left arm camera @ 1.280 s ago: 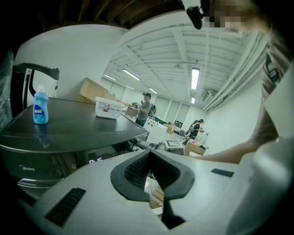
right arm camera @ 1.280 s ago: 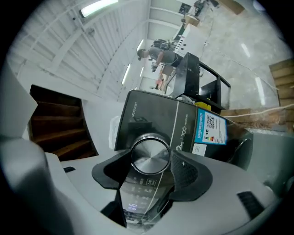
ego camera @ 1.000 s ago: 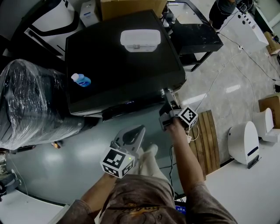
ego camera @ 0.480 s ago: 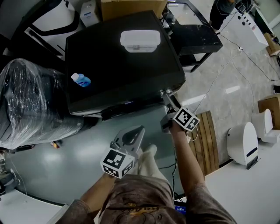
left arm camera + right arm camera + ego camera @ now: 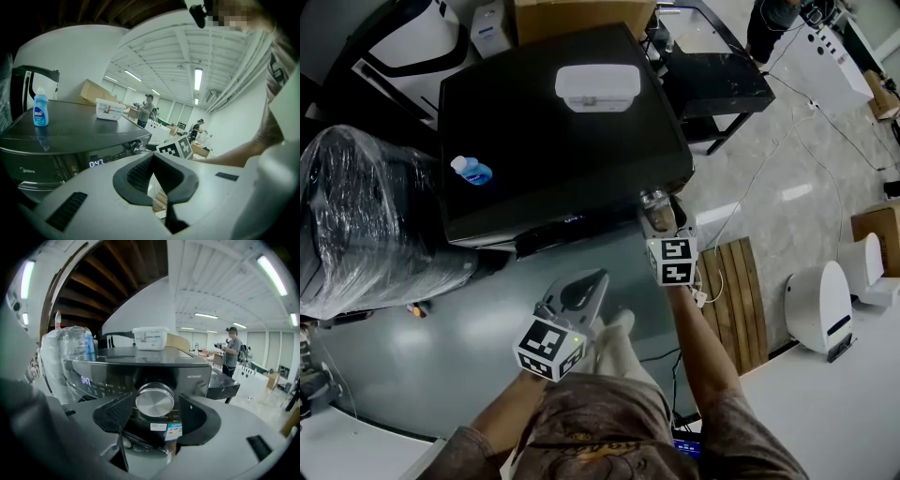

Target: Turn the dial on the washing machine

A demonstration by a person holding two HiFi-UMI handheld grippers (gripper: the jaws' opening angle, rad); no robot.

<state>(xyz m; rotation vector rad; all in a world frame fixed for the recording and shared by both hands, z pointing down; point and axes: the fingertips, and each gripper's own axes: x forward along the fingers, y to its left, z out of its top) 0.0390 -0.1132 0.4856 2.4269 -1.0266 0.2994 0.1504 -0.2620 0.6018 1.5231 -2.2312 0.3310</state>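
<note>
The black washing machine (image 5: 562, 141) fills the middle of the head view. Its round silver dial (image 5: 654, 200) sits at the right end of the front panel. My right gripper (image 5: 657, 216) is up against that panel, open, one jaw on each side of the dial (image 5: 154, 401) with a small gap either side. In the right gripper view the gripper (image 5: 157, 415) points straight at the dial. My left gripper (image 5: 579, 289) hangs lower, in front of the machine, shut and holding nothing. In its own view that gripper (image 5: 158, 182) aims at the lit display (image 5: 96, 163).
A blue bottle (image 5: 473, 171) and a white lidded box (image 5: 598, 86) stand on the machine's top. A plastic-wrapped appliance (image 5: 366, 216) stands close on the left. A black table (image 5: 717, 84) is behind right, a wooden pallet (image 5: 741, 300) on the floor at right.
My right gripper has rolled at the dial, so its marker cube swung from the right side to facing up and shifted left. The left gripper has stayed put.
</note>
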